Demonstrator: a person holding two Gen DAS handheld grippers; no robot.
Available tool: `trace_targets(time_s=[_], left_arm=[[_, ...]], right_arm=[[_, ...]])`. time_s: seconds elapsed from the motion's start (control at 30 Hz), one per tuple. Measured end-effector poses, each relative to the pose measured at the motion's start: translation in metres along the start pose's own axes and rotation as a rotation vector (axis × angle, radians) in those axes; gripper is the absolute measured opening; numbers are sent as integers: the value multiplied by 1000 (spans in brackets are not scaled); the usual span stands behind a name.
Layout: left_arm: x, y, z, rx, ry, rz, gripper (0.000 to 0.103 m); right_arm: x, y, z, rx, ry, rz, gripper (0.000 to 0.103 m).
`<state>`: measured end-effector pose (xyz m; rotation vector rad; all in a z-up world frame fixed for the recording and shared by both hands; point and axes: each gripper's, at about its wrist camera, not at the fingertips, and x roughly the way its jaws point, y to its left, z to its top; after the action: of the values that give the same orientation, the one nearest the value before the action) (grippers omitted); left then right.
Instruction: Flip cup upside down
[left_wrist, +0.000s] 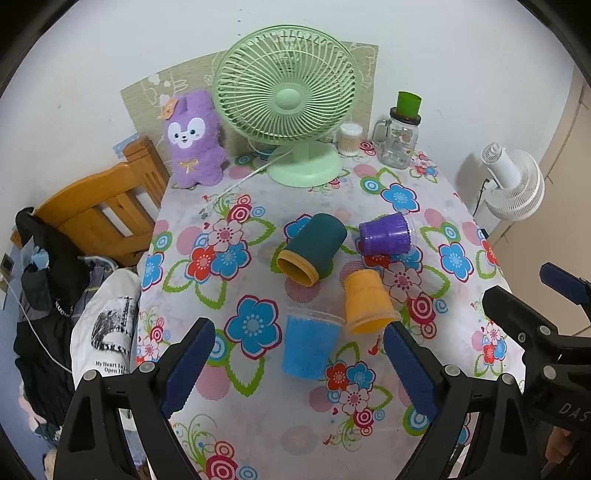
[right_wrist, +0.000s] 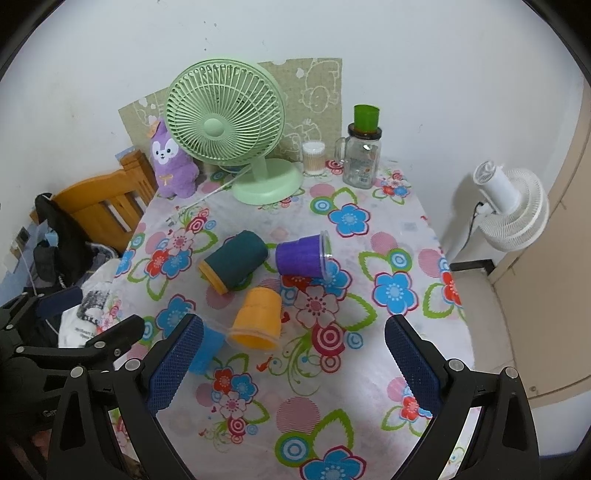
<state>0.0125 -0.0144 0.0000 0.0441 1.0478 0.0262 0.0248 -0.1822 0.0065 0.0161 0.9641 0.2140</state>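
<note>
The left hand-held gripper (left_wrist: 299, 365) hangs wide open and empty above the table (left_wrist: 258, 199), the blue cup (left_wrist: 309, 345) upright between its fingers. The right hand-held gripper (right_wrist: 293, 358) is likewise wide open and empty, near the orange cup (right_wrist: 258, 319), which is lying on its side.

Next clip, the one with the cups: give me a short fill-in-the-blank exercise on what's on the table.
1. The dark teal cup lies on its ___.
2. The green cup stands on top of the glass ___.
3. Both the left gripper and the right gripper are ___.
4. The plush toy beside the fan is ___ in colour.

Missing words: side; jar; open; purple
</note>
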Motion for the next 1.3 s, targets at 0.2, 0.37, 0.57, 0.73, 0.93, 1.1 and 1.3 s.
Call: trace_targets(time_s=[0.2, 0.37, 0.57, 0.73, 0.93, 1.1, 1.3], left_arm=[[16, -9, 13, 31, 22, -24, 94], [35, -21, 27, 38, 49, -46, 94], [68, -42, 46, 14, 95, -90, 94], [96, -58, 58, -39, 141, -149, 96], [135, -81, 70, -68, 186, -140, 96], [165, -93, 79, -109, 201, -144, 96], [191, -104, 84, -138, 216, -158, 96]], right_arm=[[10, -10, 10, 1, 15, 6, 100], [23, -27, 23, 6, 24, -22, 100], [47, -55, 38, 38, 49, -35, 100], [69, -75, 51, 46, 68, -37, 100], [100, -95, 62, 38, 103, -30, 100], [131, -110, 70, 39, 142, -4, 100], [160, -121, 77, 30, 168, 11, 100]])
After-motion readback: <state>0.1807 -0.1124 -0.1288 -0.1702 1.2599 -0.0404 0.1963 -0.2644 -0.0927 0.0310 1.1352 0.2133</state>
